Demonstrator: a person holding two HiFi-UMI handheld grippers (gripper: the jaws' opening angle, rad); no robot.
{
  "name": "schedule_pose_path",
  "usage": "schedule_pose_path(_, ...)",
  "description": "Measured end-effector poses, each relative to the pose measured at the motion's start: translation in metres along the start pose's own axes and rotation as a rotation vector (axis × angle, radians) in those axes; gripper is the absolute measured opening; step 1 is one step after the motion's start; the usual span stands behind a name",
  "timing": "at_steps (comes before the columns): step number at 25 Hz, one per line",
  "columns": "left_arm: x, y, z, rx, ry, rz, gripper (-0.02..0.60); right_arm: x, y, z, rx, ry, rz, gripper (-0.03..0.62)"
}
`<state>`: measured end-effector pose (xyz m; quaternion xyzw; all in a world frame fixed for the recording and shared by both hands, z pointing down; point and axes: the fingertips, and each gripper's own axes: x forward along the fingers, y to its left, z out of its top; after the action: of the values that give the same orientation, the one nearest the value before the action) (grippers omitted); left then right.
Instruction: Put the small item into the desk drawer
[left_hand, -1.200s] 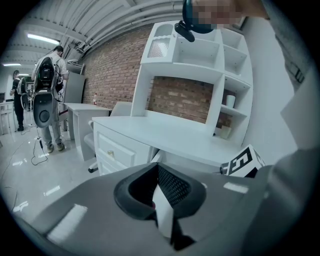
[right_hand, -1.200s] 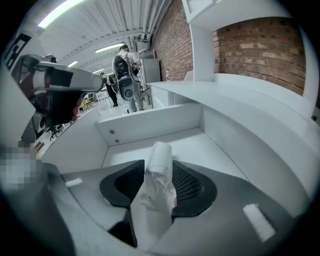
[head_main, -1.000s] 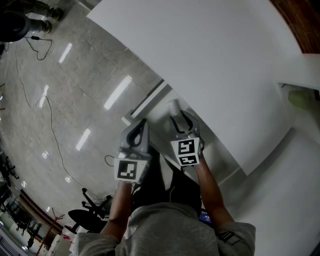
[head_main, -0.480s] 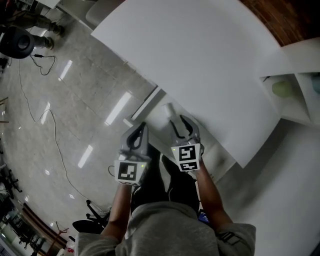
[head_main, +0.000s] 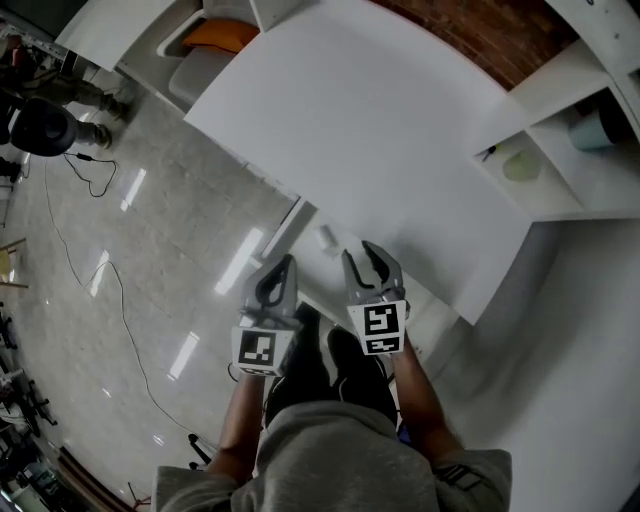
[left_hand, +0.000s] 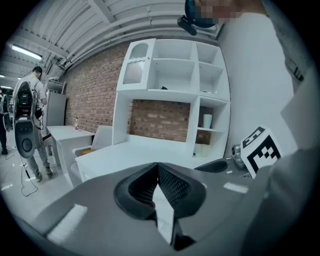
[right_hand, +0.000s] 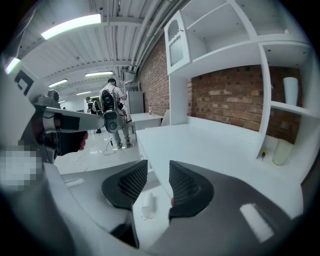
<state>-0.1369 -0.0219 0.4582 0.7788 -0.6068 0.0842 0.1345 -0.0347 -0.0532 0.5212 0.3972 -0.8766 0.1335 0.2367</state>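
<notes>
When seen from head view: left hand-held gripper and right hand-held gripper side by side off tabletop edge, small item lying in drawer. Left gripper view: jaws together, empty. Right gripper view: jaws apart, just been closing, nothing between pads.

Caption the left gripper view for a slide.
Left gripper, jaw tips together and empty, faces a white desk and shelf unit before a brick wall.
</notes>
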Motion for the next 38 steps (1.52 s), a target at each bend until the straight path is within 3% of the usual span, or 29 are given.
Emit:
schedule_pose_path(10, -0.026, -0.025, 0.043, 0.049, -0.041, -0.036, 0.012, -0.062, -0.007, 0.043, 0.018, -0.107, -0.074, 0.109)
schedule_pose_path(18, -0.051, -0.045, 0.056, 0.069, -0.074, -0.047, 0.012, -0.105, 0.001, 0.053, 0.009, -0.169, -0.105, 0.06)
schedule_pose_path(25, -0.07, -0.06, 0.059, 0.082, -0.085, -0.041, 0.012, -0.133, 0.006, 0.056, -0.011, -0.206, -0.113, 0.02)
schedule_pose_path(38, -0.111, -0.079, 0.049, 0.082, -0.094, -0.001, 0.012, -0.174, 0.018, 0.04, -0.036, -0.225, -0.099, 0.003)
